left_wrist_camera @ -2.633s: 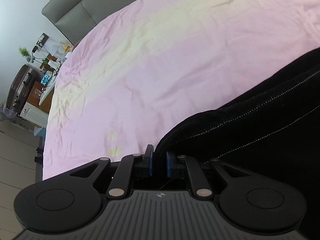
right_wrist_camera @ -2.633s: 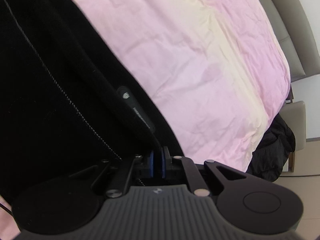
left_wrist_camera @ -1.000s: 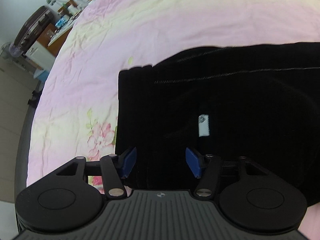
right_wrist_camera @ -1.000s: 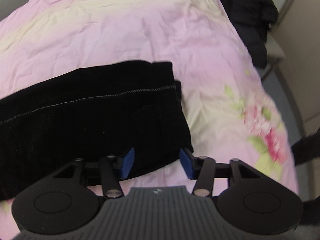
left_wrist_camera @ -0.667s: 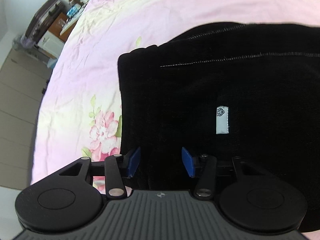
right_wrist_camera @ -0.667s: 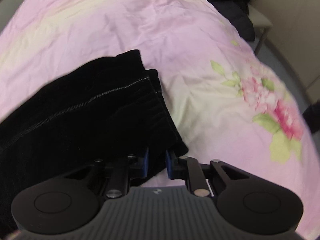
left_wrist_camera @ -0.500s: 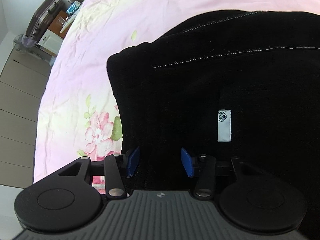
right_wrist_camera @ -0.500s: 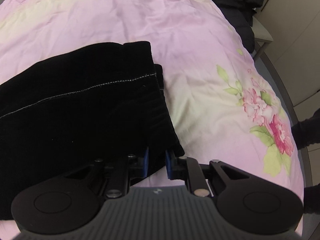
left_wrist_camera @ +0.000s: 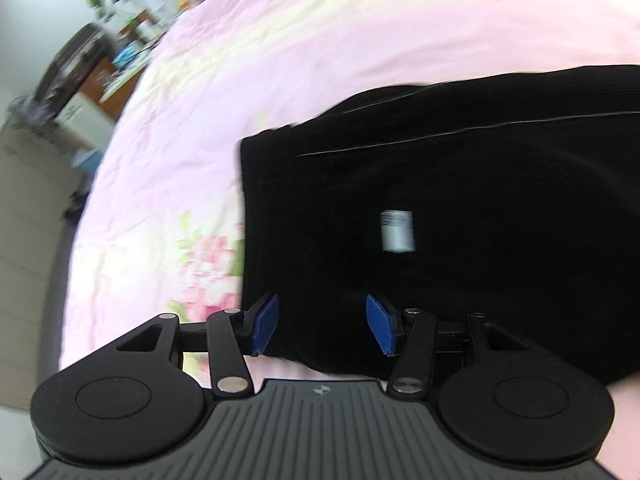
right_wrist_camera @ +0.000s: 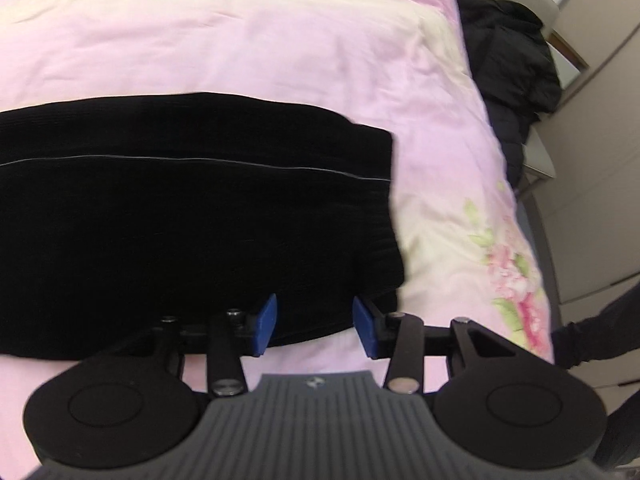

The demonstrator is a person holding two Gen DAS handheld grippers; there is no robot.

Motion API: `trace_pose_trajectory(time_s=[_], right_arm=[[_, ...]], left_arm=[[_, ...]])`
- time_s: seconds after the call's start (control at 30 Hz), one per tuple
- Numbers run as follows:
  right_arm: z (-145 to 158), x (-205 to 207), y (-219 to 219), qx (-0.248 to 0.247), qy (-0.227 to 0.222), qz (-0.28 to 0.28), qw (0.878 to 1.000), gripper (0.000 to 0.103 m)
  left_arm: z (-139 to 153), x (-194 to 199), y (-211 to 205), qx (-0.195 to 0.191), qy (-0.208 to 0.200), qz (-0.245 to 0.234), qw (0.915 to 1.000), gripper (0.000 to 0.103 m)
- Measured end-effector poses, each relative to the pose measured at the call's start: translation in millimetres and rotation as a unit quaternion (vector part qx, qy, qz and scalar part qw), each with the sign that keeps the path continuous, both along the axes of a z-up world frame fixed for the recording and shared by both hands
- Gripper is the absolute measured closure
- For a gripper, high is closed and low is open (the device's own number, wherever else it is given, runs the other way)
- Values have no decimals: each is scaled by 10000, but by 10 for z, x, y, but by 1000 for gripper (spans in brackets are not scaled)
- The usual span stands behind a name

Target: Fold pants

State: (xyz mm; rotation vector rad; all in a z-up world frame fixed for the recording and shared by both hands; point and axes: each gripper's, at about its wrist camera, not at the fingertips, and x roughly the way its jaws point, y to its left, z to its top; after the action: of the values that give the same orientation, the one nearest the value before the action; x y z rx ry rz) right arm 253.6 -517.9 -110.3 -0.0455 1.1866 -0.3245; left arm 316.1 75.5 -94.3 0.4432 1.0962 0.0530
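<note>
The black pants (left_wrist_camera: 460,220) lie folded flat on the pink bed cover (left_wrist_camera: 320,40), with a white label (left_wrist_camera: 397,231) facing up. My left gripper (left_wrist_camera: 322,328) is open and empty over the near left corner of the fold. In the right wrist view the pants (right_wrist_camera: 180,220) show a pale seam line, and my right gripper (right_wrist_camera: 314,325) is open and empty over their near right corner.
The bed cover has pink flower prints near its edges (left_wrist_camera: 208,256) (right_wrist_camera: 516,276). A cluttered desk (left_wrist_camera: 108,60) stands beyond the bed's left side. A black jacket on a chair (right_wrist_camera: 512,60) sits beside the bed's right edge.
My right gripper, shut on the pants' corner half a second ago, has opened and let go. My left gripper stayed open. Both views have shifted slightly; the pants lie flat.
</note>
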Motion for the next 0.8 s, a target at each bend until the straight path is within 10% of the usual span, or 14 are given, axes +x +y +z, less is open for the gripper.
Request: trace_pose_trajectory(time_s=[0.43, 0.8], right_arm=[[-166, -853, 1488, 1360, -682, 803, 9851, 57], [-488, -1255, 1875, 1617, -1505, 1032, 9698, 49]], left_arm=[[45, -1439, -1364, -1048, -27, -2486, 9629, 44], [-650, -1486, -1431, -1784, -541, -733, 9797, 58]])
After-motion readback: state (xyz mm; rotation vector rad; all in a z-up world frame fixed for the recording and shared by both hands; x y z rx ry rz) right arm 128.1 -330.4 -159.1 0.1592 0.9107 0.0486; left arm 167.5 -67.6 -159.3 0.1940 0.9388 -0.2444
